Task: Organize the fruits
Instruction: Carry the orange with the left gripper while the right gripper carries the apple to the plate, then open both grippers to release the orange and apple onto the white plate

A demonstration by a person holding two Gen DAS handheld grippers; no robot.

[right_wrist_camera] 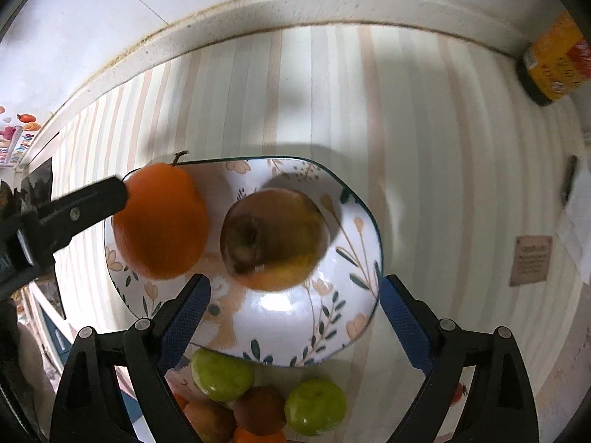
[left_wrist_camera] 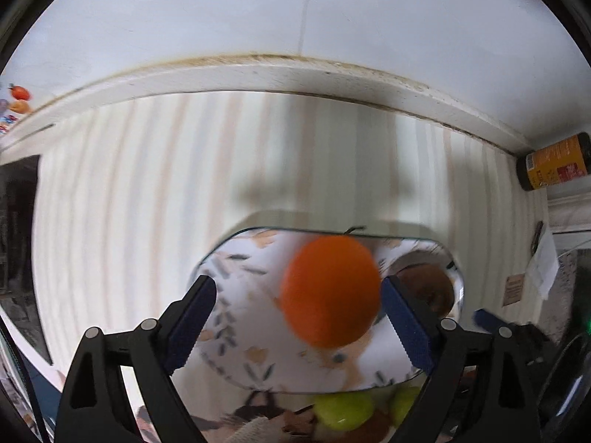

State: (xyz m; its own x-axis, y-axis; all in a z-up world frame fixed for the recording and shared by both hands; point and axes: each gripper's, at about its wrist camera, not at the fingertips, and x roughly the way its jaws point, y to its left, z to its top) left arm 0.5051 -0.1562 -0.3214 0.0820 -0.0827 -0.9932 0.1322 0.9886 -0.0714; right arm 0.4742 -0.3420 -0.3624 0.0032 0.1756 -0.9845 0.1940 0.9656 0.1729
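Note:
A floral white bowl (right_wrist_camera: 343, 317) stands on the striped tabletop and holds a brownish bruised apple (right_wrist_camera: 275, 238). An orange (left_wrist_camera: 330, 291) is blurred between my left gripper's (left_wrist_camera: 299, 317) wide-open fingers, touching only the right pad, above the bowl (left_wrist_camera: 236, 295). In the right wrist view the orange (right_wrist_camera: 160, 221) is over the bowl's left side, with one left finger beside it. My right gripper (right_wrist_camera: 295, 317) is open and empty above the bowl's near rim. Green apples (right_wrist_camera: 221, 374) and other fruit (right_wrist_camera: 260, 409) lie in a pile in front of the bowl.
A yellow-labelled dark jar (right_wrist_camera: 554, 62) lies at the far right by the wall ledge (right_wrist_camera: 258, 11). A small card (right_wrist_camera: 530, 260) and white paper (right_wrist_camera: 576, 225) lie right of the bowl. Fruit stickers (right_wrist_camera: 22, 125) are at the far left.

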